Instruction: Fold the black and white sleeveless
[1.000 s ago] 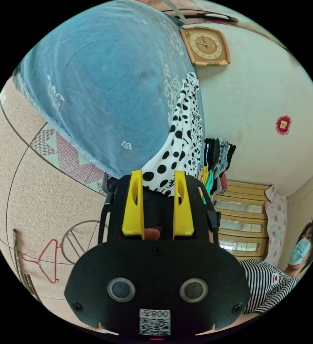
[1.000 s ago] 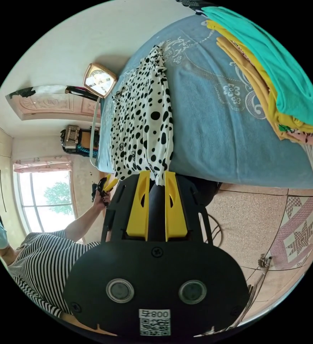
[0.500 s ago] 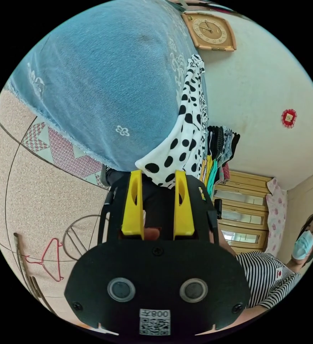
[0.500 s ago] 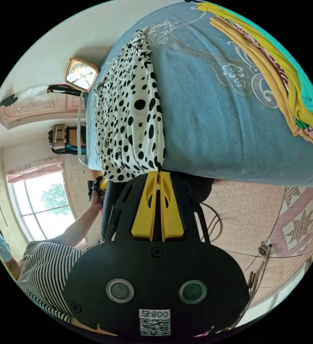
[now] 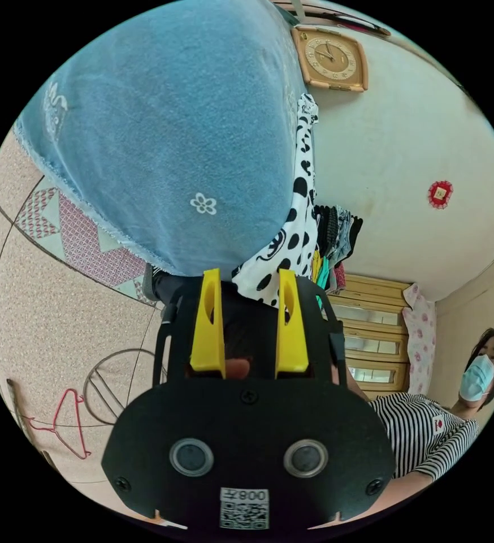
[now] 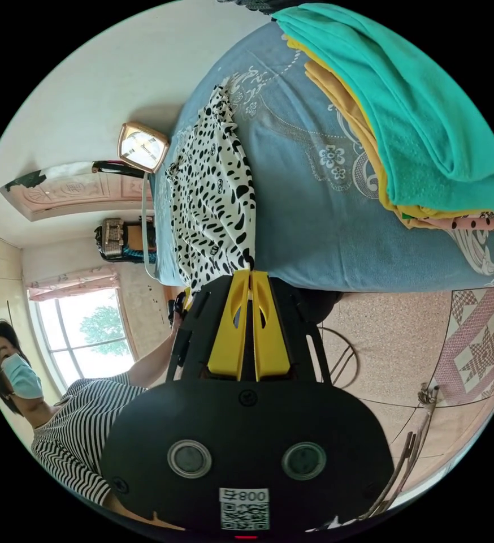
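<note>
Where the blue bed cover point(image 6: 315, 226) drops over the bed's edge, the black and white sleeveless point(image 6: 216, 198) is laid out across it, its hem hanging just past that edge. In the right gripper view, the right hand-held gripper point(image 6: 251, 275) is seen with its yellow jaws pressed together on a corner of the hem, the spotted cloth being pinched between the tips. In the left gripper view, the left hand-held gripper point(image 5: 248, 277) is seen with its jaws spread; the other end of the hem point(image 5: 284, 249) hangs close in front of the gap, but no contact with either jaw can be made out. A stack of folded clothes point(image 6: 422, 130) is seen on the bed cover, apart from the spotted garment, a teal piece lying on top with yellow and pink spotted layers under it. The same stack point(image 5: 329, 249) is seen edge-on in the left gripper view, just behind the garment. A square clock point(image 5: 329, 59) is shown against the wall near the far end of the garment. A red hanger point(image 5: 63, 421) is lying on the patterned floor point(image 5: 49, 317). A person in a striped shirt point(image 6: 77, 441) is visible beside the bed, with one arm stretched toward it. No containers can be made out.
</note>
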